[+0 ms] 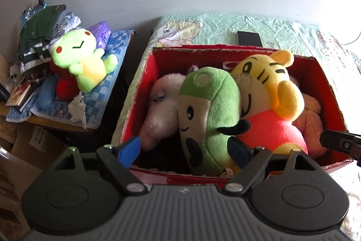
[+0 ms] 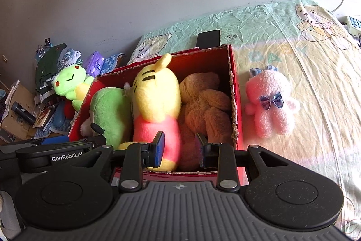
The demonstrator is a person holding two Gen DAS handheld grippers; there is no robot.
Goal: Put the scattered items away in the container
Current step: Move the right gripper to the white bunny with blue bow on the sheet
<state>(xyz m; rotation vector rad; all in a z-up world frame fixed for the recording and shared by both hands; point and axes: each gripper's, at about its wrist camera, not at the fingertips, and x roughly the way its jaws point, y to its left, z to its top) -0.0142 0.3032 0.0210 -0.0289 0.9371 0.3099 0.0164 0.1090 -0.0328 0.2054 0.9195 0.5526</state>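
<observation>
A red cardboard box (image 1: 144, 92) (image 2: 235, 92) sits on the bed. In it lie a white plush (image 1: 162, 101), a green plush (image 1: 209, 110) (image 2: 110, 110), a yellow tiger in a pink shirt (image 1: 266, 92) (image 2: 155, 96) and a brown bear (image 2: 205, 105). My left gripper (image 1: 186, 148) is open wide over the box's near wall, with the green plush's lower end between its fingers but not squeezed. My right gripper (image 2: 180, 148) is open over the near rim, in front of the tiger and bear, holding nothing. A pink teddy (image 2: 270, 103) with a checked bow lies on the sheet right of the box.
A lime frog plush (image 1: 81, 60) (image 2: 70, 83) lies on a cluttered side table (image 1: 45, 121) left of the bed, among clothes, books and tissue. A black phone (image 1: 248, 37) (image 2: 208, 37) lies behind the box. A keypad device (image 2: 352, 24) rests far right on the sheet.
</observation>
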